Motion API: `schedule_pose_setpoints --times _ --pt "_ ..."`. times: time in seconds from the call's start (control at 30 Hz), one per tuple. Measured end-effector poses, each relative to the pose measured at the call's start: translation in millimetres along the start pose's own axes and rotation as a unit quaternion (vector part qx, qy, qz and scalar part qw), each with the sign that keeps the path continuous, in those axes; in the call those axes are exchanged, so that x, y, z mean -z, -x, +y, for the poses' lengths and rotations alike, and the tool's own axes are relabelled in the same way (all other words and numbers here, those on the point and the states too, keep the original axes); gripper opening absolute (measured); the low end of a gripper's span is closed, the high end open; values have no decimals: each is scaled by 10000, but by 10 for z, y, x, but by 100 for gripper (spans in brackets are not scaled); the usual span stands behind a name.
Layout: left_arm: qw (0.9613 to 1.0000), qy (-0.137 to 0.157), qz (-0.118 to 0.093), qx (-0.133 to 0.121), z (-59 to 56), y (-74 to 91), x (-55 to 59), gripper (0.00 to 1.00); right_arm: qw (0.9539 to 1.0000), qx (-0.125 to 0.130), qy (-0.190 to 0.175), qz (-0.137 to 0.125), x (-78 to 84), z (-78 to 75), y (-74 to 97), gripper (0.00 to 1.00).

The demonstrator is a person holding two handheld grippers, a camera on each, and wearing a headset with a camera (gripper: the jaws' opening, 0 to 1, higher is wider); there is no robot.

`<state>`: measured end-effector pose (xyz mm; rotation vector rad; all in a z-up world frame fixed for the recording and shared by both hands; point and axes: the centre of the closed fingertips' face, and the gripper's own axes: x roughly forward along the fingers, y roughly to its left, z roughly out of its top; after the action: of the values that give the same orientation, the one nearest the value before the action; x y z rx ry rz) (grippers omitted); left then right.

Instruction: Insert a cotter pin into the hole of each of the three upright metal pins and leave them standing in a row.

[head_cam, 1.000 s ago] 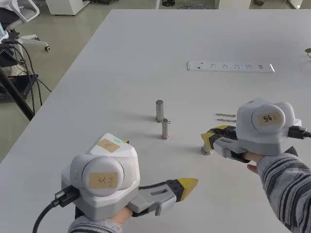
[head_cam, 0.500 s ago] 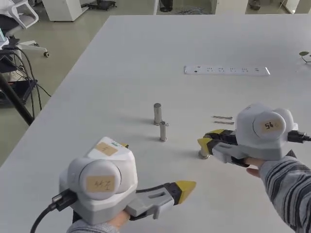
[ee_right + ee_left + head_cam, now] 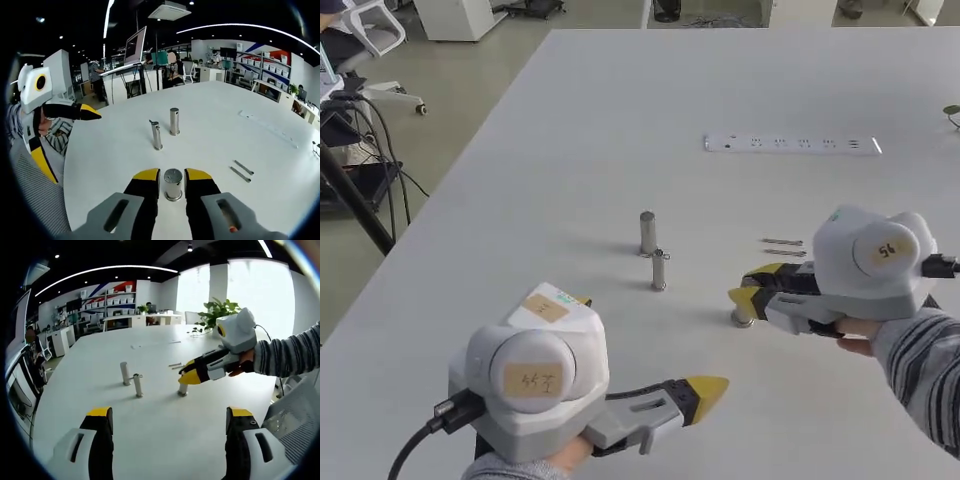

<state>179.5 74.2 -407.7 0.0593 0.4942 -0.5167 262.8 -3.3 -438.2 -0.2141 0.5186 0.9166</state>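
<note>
Head view: the left gripper [image 3: 704, 389] hangs at the near left over the table [image 3: 570, 150]. The right gripper [image 3: 745, 296] sits at the right pin [image 3: 744, 317]. To its left stands the middle pin [image 3: 659, 272] with a cotter through its top, and just beyond it the far pin [image 3: 647, 232]. Two loose cotters [image 3: 782, 242] lie at the right.

Left gripper view: its fingers [image 3: 100, 416] are wide apart, with nothing between them.

Right gripper view: its fingers [image 3: 148, 176] closely flank the right pin. Whether they grip it, I cannot tell.
</note>
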Motion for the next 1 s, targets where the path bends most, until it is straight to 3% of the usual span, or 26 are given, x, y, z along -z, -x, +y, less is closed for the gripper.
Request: schedule_pose_setpoints --times 0.2,0.37,0.47,0.63,0.73,1.0 --pt "10000 -3 -3 -59 15 11 6 92 9999 -133 23 2 -11 -2 137 22" --pt "10000 11 19 -67 15 -3 27 92 9996 -257 -72 -8 -60 -112 285 25" --pt "10000 17 49 -75 19 -12 36 91 9996 -210 -89 166 -12 -229 329 23" --pt "9999 37 43 -93 42 -19 33 90 9982 94 70 588 83 -556 356 22" --pt "9998 89 132 -104 64 -29 70 88 9968 7 66 794 123 -678 314 21" --pt "9997 131 138 -119 100 -27 63 87 9898 103 423 1357 164 -998 184 21"
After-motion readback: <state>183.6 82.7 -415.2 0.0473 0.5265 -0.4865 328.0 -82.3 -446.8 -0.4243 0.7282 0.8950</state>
